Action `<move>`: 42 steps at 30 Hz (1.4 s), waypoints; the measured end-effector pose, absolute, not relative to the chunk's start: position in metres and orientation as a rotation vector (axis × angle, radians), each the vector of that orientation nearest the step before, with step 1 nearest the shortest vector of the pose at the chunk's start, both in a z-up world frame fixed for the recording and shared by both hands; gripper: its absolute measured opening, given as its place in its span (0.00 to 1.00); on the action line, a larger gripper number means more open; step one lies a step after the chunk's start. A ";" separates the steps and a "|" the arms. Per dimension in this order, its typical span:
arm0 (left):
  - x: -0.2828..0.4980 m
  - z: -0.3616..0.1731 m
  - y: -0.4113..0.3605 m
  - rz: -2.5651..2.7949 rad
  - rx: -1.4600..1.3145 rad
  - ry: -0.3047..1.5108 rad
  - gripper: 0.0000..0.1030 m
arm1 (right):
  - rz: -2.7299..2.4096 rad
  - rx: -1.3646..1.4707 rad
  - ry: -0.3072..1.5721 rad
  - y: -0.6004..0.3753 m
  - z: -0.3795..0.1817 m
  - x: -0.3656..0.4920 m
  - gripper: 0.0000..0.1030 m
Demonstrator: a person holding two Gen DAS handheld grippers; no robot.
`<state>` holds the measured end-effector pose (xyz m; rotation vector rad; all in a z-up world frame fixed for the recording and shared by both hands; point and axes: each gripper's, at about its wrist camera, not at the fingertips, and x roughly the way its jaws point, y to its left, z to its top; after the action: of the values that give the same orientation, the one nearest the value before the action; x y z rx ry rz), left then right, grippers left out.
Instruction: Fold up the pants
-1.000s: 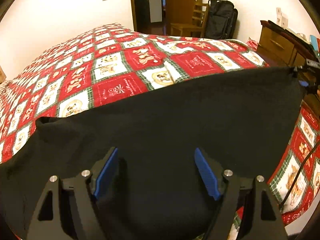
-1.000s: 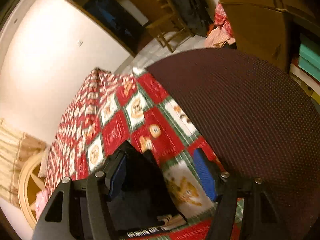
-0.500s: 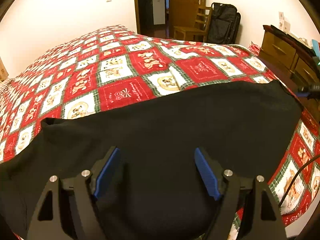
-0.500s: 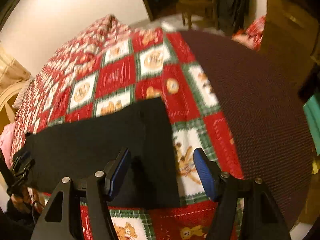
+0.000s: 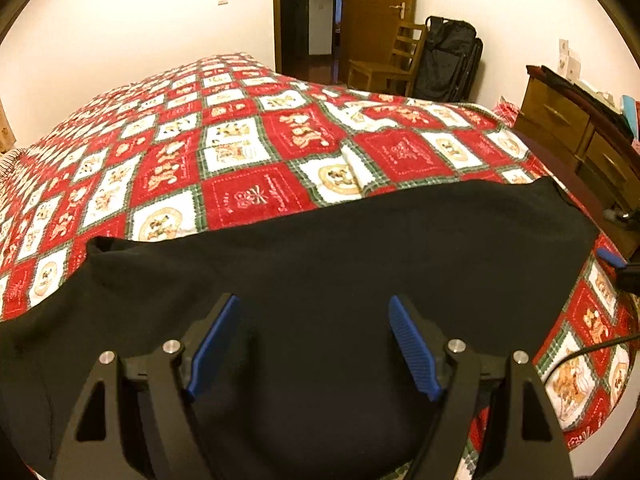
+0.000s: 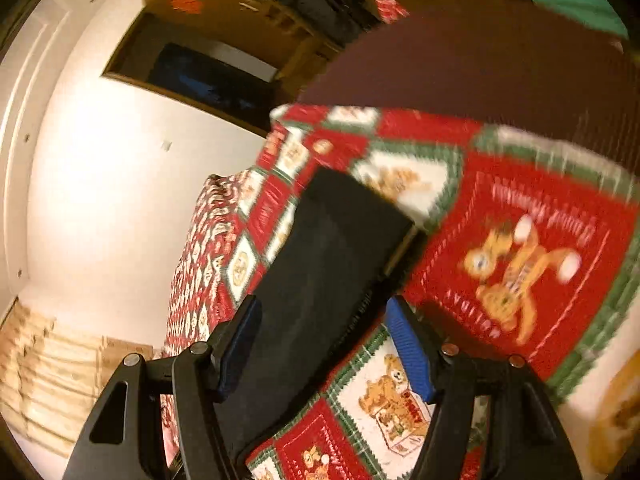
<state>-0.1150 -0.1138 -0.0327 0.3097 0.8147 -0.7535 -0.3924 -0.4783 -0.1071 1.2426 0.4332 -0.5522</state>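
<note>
Black pants lie spread under the open left hand-held gripper.

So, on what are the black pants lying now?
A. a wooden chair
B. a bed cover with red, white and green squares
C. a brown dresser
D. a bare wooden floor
B: in the left wrist view the black pants lie spread flat on the checked bed cover, which shows beyond them and at both sides.
</note>
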 end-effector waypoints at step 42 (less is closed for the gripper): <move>-0.059 -0.006 -0.038 -0.570 0.147 0.781 0.77 | -0.448 0.474 0.542 -0.373 0.002 -0.270 0.06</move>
<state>-0.0593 -0.0384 -0.0061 0.1468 0.7808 -0.5703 -0.2697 -0.3729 0.0023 0.4739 0.5425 -0.4482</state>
